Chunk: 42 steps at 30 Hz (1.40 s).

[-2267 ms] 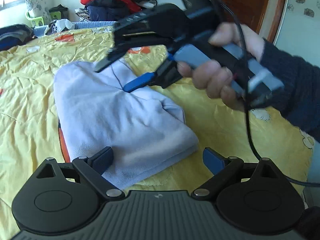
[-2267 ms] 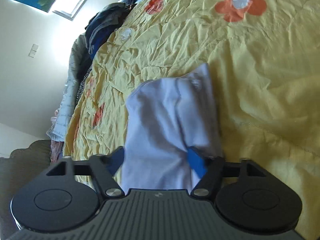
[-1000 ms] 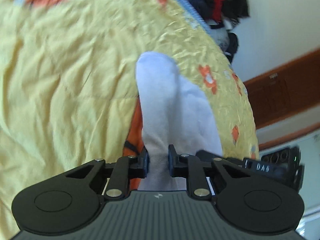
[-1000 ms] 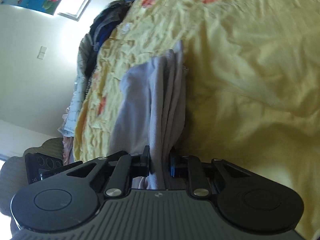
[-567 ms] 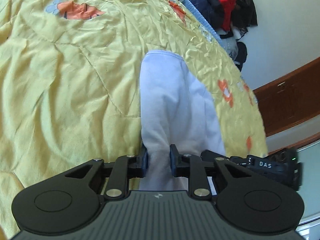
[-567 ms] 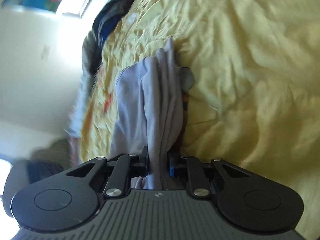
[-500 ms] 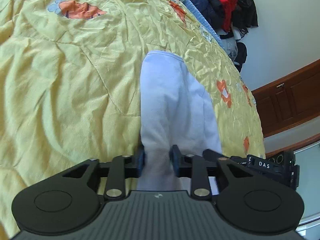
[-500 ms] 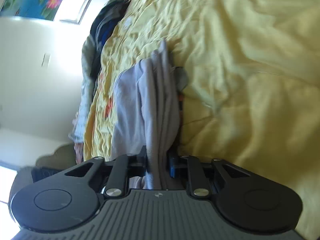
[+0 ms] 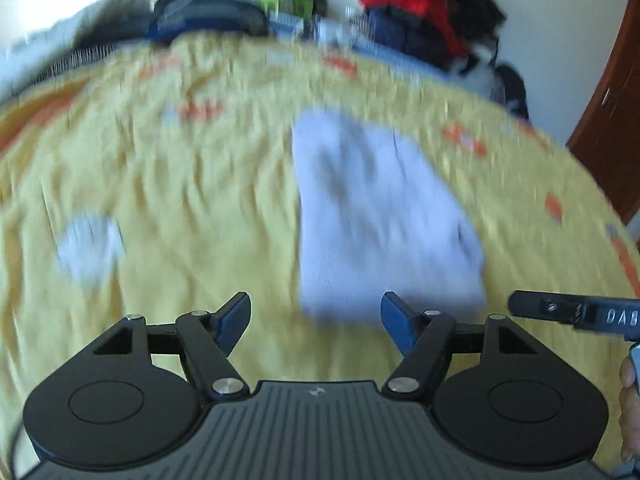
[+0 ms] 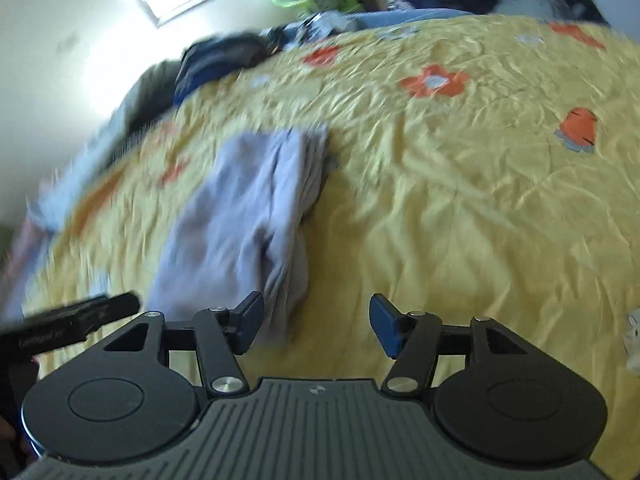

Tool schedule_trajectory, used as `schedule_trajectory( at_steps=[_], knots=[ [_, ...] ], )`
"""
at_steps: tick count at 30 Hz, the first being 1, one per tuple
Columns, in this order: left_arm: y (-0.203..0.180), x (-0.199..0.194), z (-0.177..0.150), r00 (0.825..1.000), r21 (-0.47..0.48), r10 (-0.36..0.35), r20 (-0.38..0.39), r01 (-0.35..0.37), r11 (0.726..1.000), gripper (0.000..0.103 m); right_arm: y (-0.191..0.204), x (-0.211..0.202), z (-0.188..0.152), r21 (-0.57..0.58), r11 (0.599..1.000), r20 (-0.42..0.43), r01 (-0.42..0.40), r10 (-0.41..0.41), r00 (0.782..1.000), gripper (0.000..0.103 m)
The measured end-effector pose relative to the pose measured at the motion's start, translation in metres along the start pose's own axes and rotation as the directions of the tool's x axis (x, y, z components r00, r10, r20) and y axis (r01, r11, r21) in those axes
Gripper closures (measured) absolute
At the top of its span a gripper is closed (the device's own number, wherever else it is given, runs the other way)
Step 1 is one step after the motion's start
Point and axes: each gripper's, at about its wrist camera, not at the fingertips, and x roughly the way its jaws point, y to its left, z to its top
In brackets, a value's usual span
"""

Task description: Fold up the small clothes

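While both claws stand wide open and hold nothing, the left gripper [image 9: 316,314] and the right gripper [image 10: 316,322] hover side by side just before the near edge of one folded lilac garment [image 9: 376,216]. On the right gripper's body, seen from the left camera, the letters "DAB" can be read. Around the garment the yellow flowered bedspread [image 10: 480,208] lies bare and wrinkled; beyond its far edge are piled clothes [image 9: 408,12], blurred
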Motion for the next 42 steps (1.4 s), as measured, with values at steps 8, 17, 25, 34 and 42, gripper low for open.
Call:
schedule_trajectory(
  at_steps=[8, 17, 25, 34, 42],
  knots=[
    [-0.002, 0.016, -0.023, 0.996, 0.093, 0.086, -0.018, -0.084, 0.992, 0.019, 0.032, 0.018, -0.036, -0.023, 0.994, -0.025, 0.108, -0.108, 0.994, 0.014],
    [-0.006, 0.02, -0.037, 0.989, 0.14, 0.147, 0.032, -0.15, 0.979, 0.0, 0.05, 0.032, -0.06, -0.086, 0.945, 0.068, 0.314, -0.309, 0.949, 0.002],
    [-0.005, 0.019, -0.039, 0.988, 0.146, 0.144, 0.053, -0.15, 0.978, 0.0, 0.052, 0.033, -0.059, -0.069, 0.938, 0.073, 0.341, -0.336, 0.939, 0.001],
    [-0.006, 0.021, -0.032, 0.988, 0.138, 0.155, 0.006, -0.154, 0.978, 0.0, 0.053, 0.035, -0.054, -0.079, 0.932, 0.041, 0.354, -0.352, 0.935, 0.001],
    [-0.007, 0.025, -0.025, 0.985, 0.125, 0.167, -0.036, -0.162, 0.979, 0.0, 0.053, 0.038, -0.048, -0.073, 0.931, -0.003, 0.358, -0.359, 0.933, 0.001]
  ],
)
